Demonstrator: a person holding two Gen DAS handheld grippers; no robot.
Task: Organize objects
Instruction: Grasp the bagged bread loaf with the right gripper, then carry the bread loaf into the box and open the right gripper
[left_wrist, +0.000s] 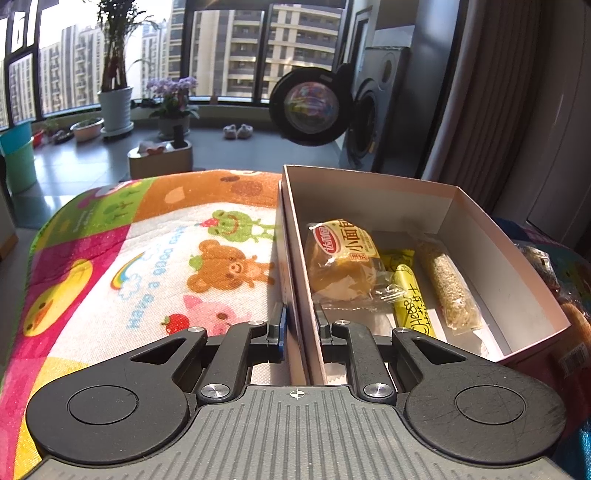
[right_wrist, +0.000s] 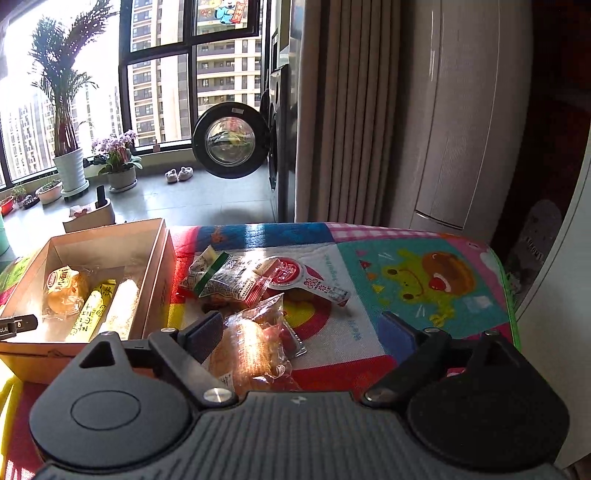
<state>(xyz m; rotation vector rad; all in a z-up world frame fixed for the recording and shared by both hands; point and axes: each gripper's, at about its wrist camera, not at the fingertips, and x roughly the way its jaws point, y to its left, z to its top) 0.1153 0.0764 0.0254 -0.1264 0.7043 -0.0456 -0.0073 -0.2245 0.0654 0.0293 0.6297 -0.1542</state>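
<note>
- Box (left_wrist: 406, 195) sits on the mat (left_wrist: 147, 258), holding three snacks; left gripper (left_wrist: 300, 328) pinches its near wall.
- Right gripper (right_wrist: 303, 328) is wide open over a loose bun (right_wrist: 247, 347).
- Risk: thin wall may buckle; slick wrapper may slip.

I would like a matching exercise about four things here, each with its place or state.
Things:
1. bun packet
2. yellow stick
3. left gripper
4. right gripper

Places or states:
a. wide open above the loose snacks on the mat
b. closed on the box wall
c. in the box, at its left side
d. in the box, between the bun and the grain bar

Pairs: 1-c, 2-d, 3-b, 4-a
</note>
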